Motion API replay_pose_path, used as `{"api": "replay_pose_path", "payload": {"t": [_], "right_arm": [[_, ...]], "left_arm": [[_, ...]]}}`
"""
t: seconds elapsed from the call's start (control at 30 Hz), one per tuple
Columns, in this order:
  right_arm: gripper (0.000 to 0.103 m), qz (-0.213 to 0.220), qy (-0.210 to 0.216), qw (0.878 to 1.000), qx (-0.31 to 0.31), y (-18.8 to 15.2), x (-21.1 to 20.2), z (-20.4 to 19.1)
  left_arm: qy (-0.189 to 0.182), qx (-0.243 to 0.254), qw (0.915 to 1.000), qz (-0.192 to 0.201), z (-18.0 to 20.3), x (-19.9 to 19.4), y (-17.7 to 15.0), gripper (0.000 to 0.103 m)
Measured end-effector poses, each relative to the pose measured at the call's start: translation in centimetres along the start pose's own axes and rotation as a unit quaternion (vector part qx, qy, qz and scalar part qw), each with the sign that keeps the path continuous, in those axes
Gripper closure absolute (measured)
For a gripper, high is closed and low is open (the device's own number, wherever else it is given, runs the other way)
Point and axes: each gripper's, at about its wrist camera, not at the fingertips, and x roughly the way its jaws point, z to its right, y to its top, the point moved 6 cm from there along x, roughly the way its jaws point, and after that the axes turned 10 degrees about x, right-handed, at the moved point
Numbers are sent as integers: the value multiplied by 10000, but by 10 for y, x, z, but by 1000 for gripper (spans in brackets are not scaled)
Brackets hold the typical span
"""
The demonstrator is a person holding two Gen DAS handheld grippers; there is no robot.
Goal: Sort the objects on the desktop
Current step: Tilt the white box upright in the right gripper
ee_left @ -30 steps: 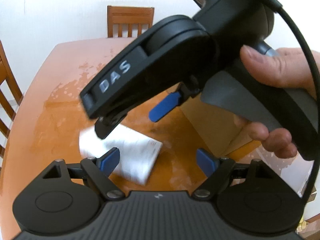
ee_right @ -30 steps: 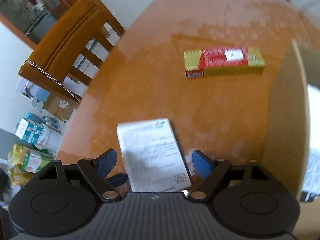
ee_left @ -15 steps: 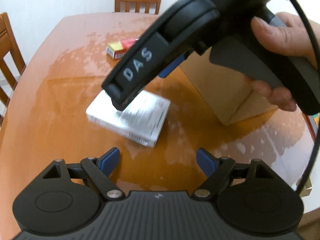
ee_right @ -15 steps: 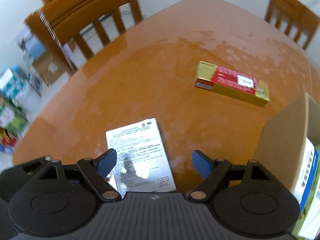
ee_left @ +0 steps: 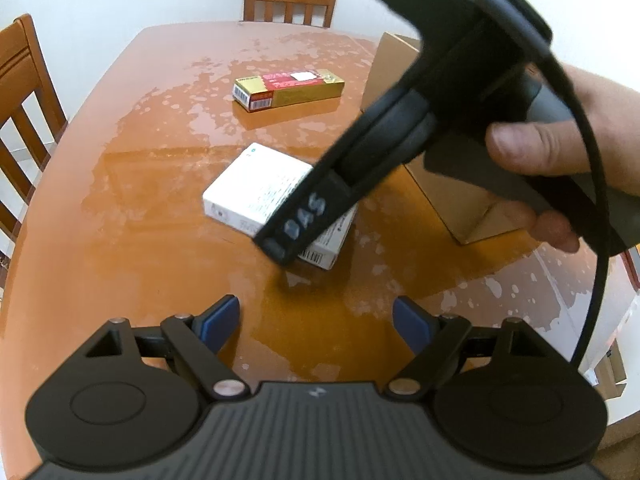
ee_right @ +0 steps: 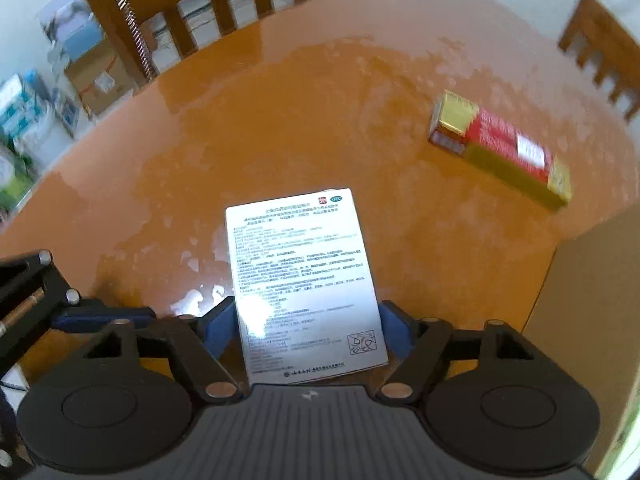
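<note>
A flat white box (ee_right: 306, 280) lies on the orange table (ee_right: 280, 140). The right gripper (ee_right: 306, 330) straddles its near end; its 2 jaws have just been closing and now flank the sides (contact unclear), apparently for lifting toward the cardboard carton (ee_left: 472, 196). The left gripper (ee_left: 316, 322) hovers, jaws spread and empty.

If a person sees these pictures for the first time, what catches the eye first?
First the white box lying flat on the orange table, between the jaws of the right gripper, which have just been closing around it. Then the red and gold box further back, beside the brown carton.
</note>
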Motion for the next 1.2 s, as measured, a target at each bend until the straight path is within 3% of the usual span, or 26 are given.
{"api": "replay_pose_path", "payload": {"t": [0.13, 0.3, 0.57, 0.67, 0.8, 0.9, 1.0, 1.2], "right_arm": [[25, -145, 692, 9942, 807, 6, -5, 16], [25, -428, 2173, 9479, 2288, 6, -9, 38], [24, -466, 2549, 9216, 2891, -3, -9, 49], [17, -456, 2416, 9262, 2860, -6, -10, 52], [16, -395, 2302, 9299, 2840, -6, -13, 54], [16, -292, 2081, 9401, 2683, -5, -20, 56], [16, -66, 1762, 9581, 2258, -2, -30, 54], [16, 201, 1471, 9738, 1723, 5, -42, 49]], "left_arm": [[-5, 31, 10000, -19, -1, 1, -1, 19], [-43, 116, 9999, 85, 3, 4, 9, 19], [-102, 46, 9985, 544, 12, -5, 31, 14], [-81, 152, 9977, 658, 11, -13, 31, 14], [-87, 236, 9975, 658, 10, -19, 30, 13], [-154, 198, 9978, 606, 9, -19, 29, 13], [-169, 251, 9972, 690, 11, -21, 29, 13], [-211, 356, 9963, 753, 16, -22, 33, 13]]}}
